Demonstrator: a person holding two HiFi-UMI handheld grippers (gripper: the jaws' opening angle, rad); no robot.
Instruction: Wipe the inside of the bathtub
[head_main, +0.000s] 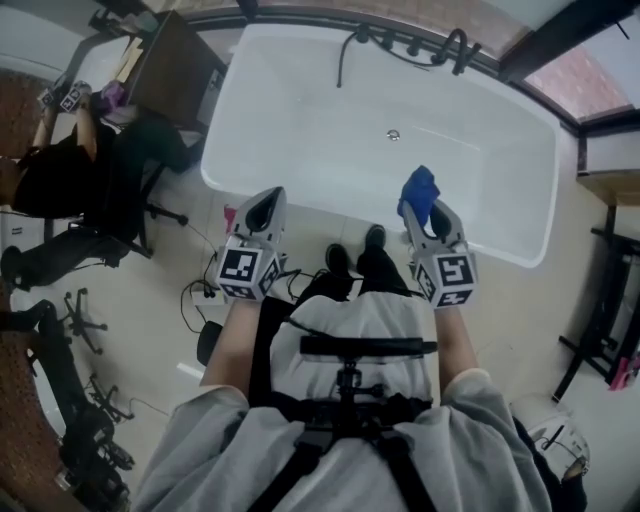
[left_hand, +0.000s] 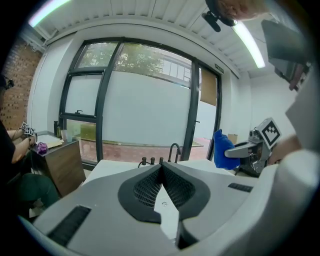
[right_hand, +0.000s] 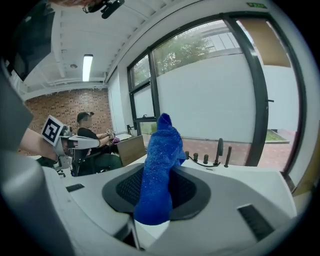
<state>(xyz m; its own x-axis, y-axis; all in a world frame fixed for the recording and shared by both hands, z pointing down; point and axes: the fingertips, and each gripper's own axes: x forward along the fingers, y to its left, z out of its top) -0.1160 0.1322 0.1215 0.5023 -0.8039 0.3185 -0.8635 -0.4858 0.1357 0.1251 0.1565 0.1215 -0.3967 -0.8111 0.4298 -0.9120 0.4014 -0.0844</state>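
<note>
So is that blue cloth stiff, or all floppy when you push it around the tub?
Probably floppy: the blue cloth bunches and folds where the right gripper pinches it. Likely light too, since its free end stands up above the fingers. Its fuzzy weave should drag rather than slide on the smooth bathtub.

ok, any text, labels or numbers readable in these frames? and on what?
No readable text anywhere.
Left cube, right cube: black-and-white square markers only, no letters or digits.
Green sign at the top of the window frame: too small to read.
</note>
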